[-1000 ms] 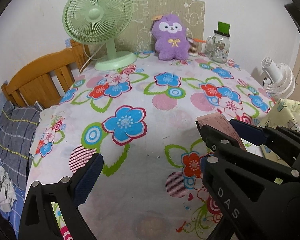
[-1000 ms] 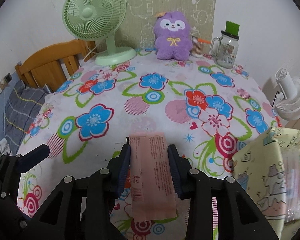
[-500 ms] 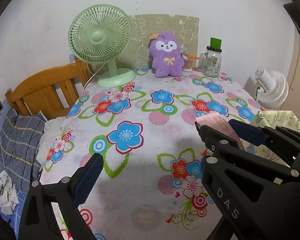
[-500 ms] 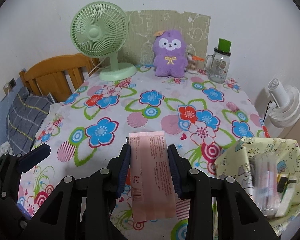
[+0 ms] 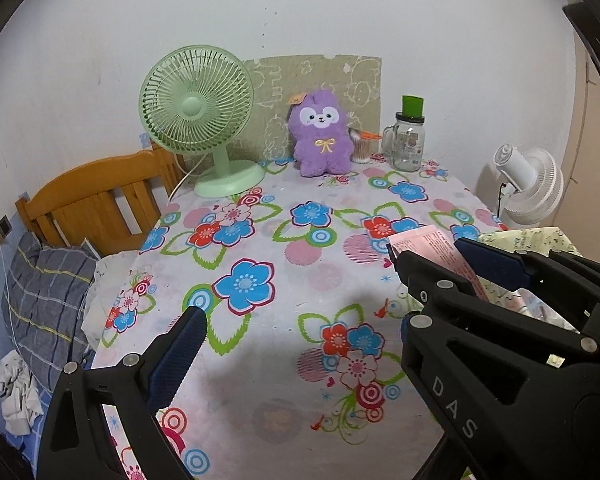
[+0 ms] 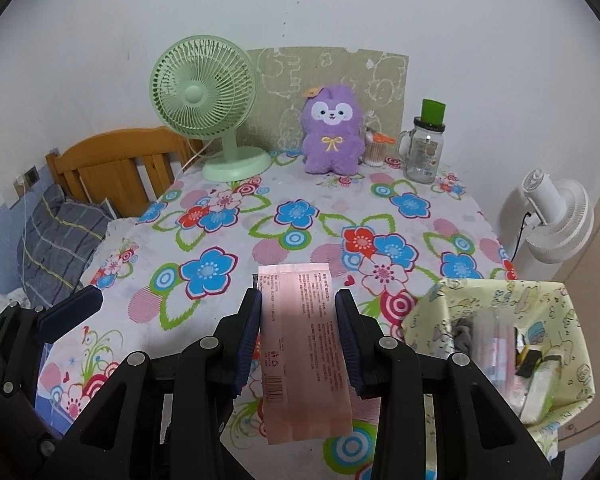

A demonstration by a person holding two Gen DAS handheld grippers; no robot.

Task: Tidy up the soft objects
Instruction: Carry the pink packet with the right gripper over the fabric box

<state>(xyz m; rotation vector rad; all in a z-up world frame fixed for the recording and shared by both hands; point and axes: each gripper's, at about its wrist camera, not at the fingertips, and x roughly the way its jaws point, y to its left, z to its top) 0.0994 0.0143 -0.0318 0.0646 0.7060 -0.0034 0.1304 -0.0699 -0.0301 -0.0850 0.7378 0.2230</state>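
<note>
right gripper (image 6: 296, 338): clamped on 1 pink packet (image 6: 302, 344), above floral table (image 6: 236, 216), left of yellow bag (image 6: 496, 308)
left gripper (image 5: 300, 344): jaws wide apart, holding nothing
plush (image 6: 332, 128): 1, table's far edge
fans: 2 (green (image 6: 204, 92), white (image 6: 556, 216))

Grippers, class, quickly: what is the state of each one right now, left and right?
Left gripper: open, holding nothing.
Right gripper: shut on the pink packet.
</note>
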